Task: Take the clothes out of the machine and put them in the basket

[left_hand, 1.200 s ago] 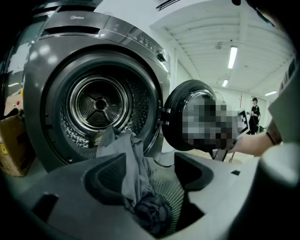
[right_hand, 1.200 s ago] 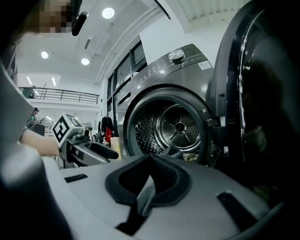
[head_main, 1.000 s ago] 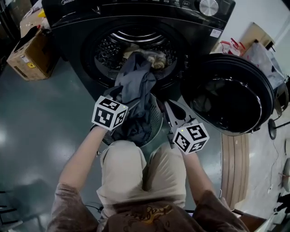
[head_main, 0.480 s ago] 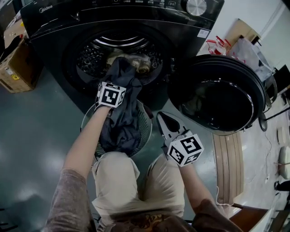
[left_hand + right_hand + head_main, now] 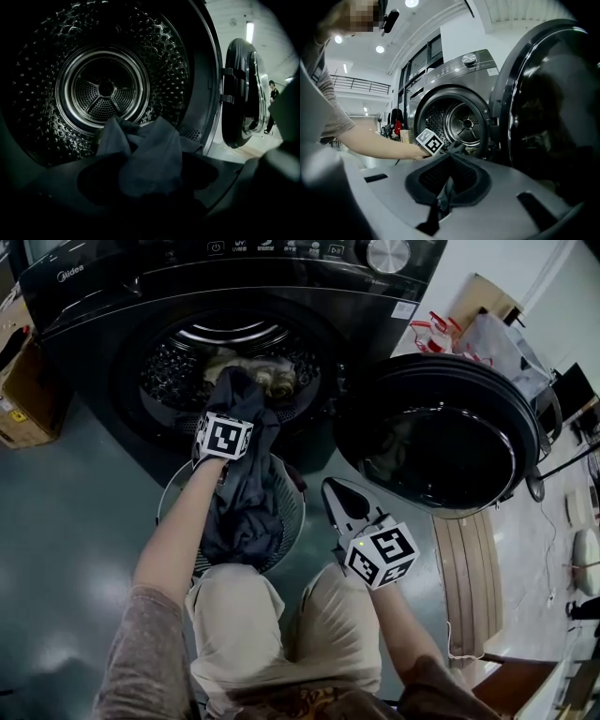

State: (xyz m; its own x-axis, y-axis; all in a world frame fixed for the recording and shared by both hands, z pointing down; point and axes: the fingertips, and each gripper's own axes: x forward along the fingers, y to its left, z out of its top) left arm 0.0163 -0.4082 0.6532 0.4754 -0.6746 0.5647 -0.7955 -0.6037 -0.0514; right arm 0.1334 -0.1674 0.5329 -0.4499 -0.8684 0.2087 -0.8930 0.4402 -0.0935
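On the left gripper the jaws, wide apart but just closing, framed the dark grey garment hanging from the black washing machine into the round slatted basket. The right gripper had its jaws together. A shallow bite might let the garment slip.

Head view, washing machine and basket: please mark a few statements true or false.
1. The door of the washing machine stands open. True.
2. A dark garment hangs from the drum mouth into the basket. True.
3. The drum holds nothing else. False: light-coloured clothes lie inside it.
4. The right tool grips the garment. False: it is shut on nothing, clear of the garment.
5. The basket sits on top of the machine. False: it stands on the floor before it.
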